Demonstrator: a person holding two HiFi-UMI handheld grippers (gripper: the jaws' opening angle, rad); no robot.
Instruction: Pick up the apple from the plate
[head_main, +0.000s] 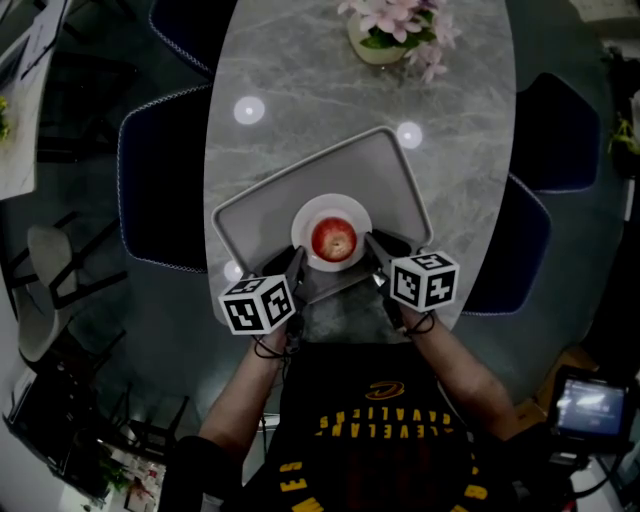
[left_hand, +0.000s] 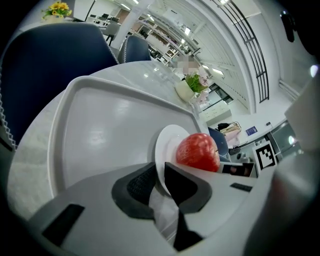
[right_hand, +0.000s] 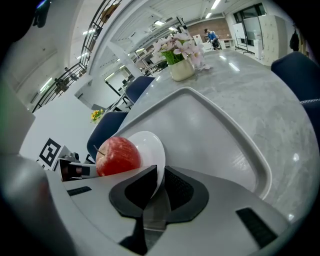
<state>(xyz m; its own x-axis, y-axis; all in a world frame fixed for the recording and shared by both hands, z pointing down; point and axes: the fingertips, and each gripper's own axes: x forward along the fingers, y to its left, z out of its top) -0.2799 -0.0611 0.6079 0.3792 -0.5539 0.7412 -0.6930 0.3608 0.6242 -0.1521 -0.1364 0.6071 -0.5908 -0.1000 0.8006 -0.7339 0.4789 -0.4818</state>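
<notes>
Apple (head_main: 334, 240) sits at centre of plate (head_main: 303, 220), tray (head_main: 262, 200) under plate. Your left tool (head_main: 297, 263) & right tool (head_main: 372, 251) each clamp plate rim, opp. sides. Apple prob. firm, waxy, fairly heavy (could roll if plate tips). You'd grip across its widest part, not stem.

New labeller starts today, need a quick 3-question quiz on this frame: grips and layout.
1. True or false: the right gripper is shut on the apple.
2. The left gripper is shut on: A the apple, B the rim of the plate, C nothing.
3. Short answer: what stands on the table beyond the tray?

Key: 1 false, it clamps the rim of the plate; 2 B; 3 a pot of flowers.
</notes>
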